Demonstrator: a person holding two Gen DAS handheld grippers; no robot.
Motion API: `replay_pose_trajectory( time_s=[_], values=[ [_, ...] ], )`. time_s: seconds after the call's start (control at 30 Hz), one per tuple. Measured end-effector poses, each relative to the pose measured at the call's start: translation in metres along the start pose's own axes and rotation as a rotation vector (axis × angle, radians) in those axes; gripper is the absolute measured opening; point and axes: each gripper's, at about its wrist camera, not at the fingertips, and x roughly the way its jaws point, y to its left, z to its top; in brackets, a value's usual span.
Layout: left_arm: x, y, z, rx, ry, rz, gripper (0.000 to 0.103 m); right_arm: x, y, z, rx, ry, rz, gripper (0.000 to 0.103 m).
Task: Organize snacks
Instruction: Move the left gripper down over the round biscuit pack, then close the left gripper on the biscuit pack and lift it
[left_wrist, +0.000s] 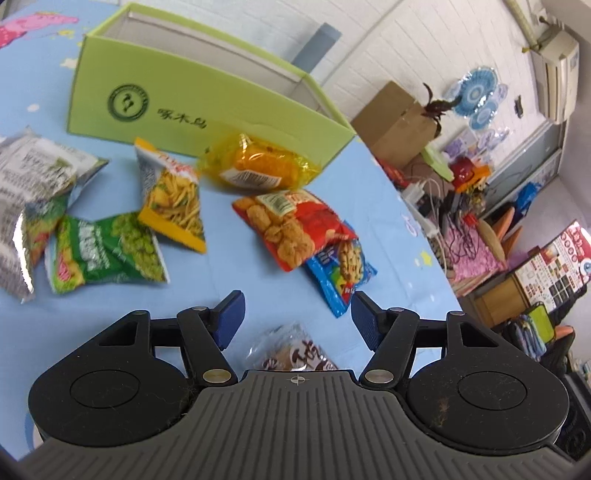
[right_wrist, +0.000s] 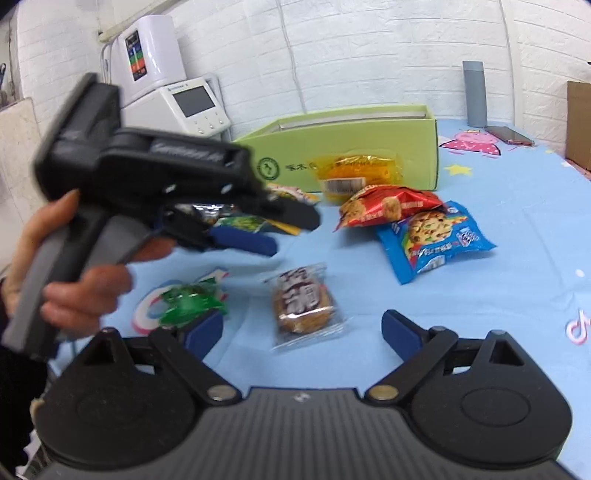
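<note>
A light green open box stands at the back of the blue table; it also shows in the right wrist view. Snack packs lie in front of it: a yellow one, a red one, a blue cookie pack, a yellow-green chips pack, a green pack. My left gripper is open and empty above a clear-wrapped brown cake. My right gripper is open and empty, just before that cake. The left gripper shows there, held in a hand.
A silver bag lies at the far left. A green foil candy lies by my right gripper's left finger. A white appliance, a grey bottle and a phone stand at the back. Clutter lies beyond the table's right edge.
</note>
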Motion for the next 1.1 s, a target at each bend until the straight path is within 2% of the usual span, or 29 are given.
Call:
replay_pose_trajectory(
  time_s=[0.13,0.27,0.33,0.43,0.47,0.6,0.8,1.03,1.07,1.1],
  values=[
    [0.018,-0.003,0.002,0.041,0.087,-0.024,0.051,0.003,0.011,-0.005,0.039,0.037,0.113,0.094],
    [0.016,-0.002,-0.008,0.056,0.115,-0.047,0.052,0.02,0.016,-0.002,0.028,0.06,0.123,0.095],
    [0.01,0.0,-0.014,0.048,0.111,-0.036,0.053,0.025,0.012,0.002,0.019,0.059,0.107,0.095],
    [0.005,0.003,-0.027,0.007,0.136,-0.099,0.052,0.028,0.0,0.009,0.007,0.048,0.04,0.094],
    [0.004,0.002,-0.029,0.004,0.132,-0.096,0.052,0.028,-0.003,0.01,0.006,0.047,0.026,0.094],
    [-0.003,0.003,-0.026,-0.005,0.068,-0.005,0.056,0.019,-0.007,0.009,-0.006,0.038,0.025,0.094],
    [-0.002,-0.002,-0.032,0.001,0.068,0.001,0.059,0.02,-0.011,0.005,0.011,0.021,0.009,0.094],
    [0.001,-0.012,-0.041,0.042,0.032,0.034,0.059,0.028,0.003,-0.003,-0.067,0.001,-0.05,0.095],
    [0.001,-0.013,-0.043,0.042,0.026,0.036,0.056,0.029,0.004,-0.004,-0.074,-0.005,-0.058,0.095],
    [0.001,-0.015,-0.045,0.044,0.025,0.039,0.04,0.029,0.005,-0.006,-0.081,-0.01,-0.065,0.094]
  ],
)
